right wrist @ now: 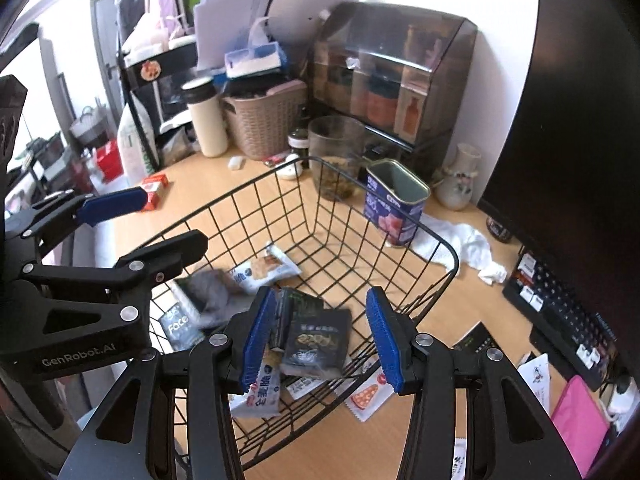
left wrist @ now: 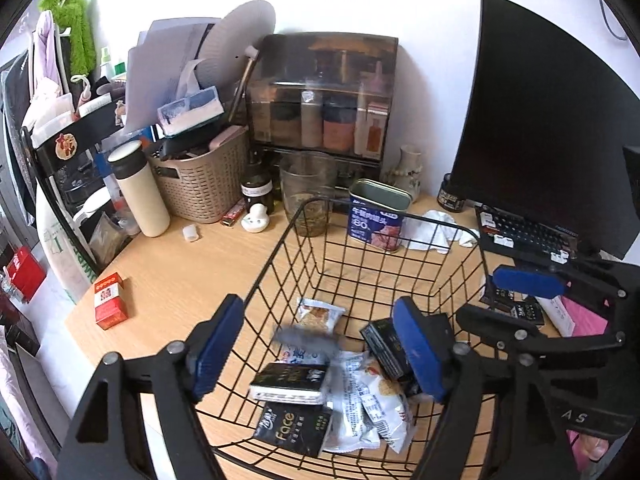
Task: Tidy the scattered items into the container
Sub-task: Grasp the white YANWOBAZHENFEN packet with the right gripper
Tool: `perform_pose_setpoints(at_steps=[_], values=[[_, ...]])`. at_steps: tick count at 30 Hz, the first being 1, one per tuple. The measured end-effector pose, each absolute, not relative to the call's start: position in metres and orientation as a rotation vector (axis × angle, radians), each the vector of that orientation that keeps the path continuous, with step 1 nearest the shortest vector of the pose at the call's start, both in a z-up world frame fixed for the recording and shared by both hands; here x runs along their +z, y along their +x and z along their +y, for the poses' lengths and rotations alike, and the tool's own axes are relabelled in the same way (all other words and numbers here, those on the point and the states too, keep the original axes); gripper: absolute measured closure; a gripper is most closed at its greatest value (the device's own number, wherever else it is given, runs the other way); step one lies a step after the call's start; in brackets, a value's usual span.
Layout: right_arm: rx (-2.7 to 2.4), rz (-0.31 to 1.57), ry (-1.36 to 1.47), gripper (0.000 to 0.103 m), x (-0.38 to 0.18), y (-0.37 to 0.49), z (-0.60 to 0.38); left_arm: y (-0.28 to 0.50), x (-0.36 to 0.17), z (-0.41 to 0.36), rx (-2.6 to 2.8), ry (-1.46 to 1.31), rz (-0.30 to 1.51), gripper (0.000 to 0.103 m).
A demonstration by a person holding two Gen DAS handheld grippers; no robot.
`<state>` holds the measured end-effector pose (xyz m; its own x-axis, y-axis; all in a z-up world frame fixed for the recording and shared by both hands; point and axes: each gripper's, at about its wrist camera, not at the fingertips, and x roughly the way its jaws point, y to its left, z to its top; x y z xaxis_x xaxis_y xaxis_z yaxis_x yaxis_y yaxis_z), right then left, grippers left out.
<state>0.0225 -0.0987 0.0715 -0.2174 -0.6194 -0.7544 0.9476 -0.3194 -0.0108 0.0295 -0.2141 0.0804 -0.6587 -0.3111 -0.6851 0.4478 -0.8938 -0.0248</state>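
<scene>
A black wire basket [left wrist: 280, 250] [right wrist: 224, 200] stands on the wooden desk and holds several snack packets and black "Face" packets [left wrist: 294, 426] [right wrist: 178, 326]. My left gripper [left wrist: 320, 348] [right wrist: 142, 230] hovers open over the basket's near left side. A blurred grey item [left wrist: 306, 338] [right wrist: 210, 292] shows beneath it, and neither pad touches it. My right gripper [right wrist: 320, 336] [left wrist: 504, 300] stands open over the near right side, above a blurred black packet [right wrist: 318, 340] that is clear of both pads. A red box [left wrist: 110, 300] [right wrist: 154, 190] lies on the desk left of the basket.
Behind the basket stand a blue tin [left wrist: 378, 216], a glass jar [left wrist: 306, 192] and a white cloth [left wrist: 436, 232]. A keyboard [right wrist: 560, 312], monitor [left wrist: 540, 120], pink pouch [right wrist: 580, 416] and loose packets [right wrist: 366, 396] sit right. A woven bin [left wrist: 204, 180] and flask [left wrist: 138, 188] stand at the back left.
</scene>
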Motion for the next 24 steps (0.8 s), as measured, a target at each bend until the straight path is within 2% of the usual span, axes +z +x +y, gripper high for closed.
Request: perform_pose_setpoints(at_steps=[11,16,24], values=[[-1.868,0.581,0.817,0.056,0.072,-0.008,-0.053,0.012,0.077,-0.17,-2.629,1.062,0.278,0.023],[-1.96,0.518,0.881,0.048,0.068,-0.046,-0.002,-0.006,0.075,-0.125,-2.686,1.117,0.18,0.023],[-2.053,0.472,1.034,0.048,0.032,-0.101,0.068,-0.047,0.051,-0.049,-2.766,1.257,0.072,0.023]])
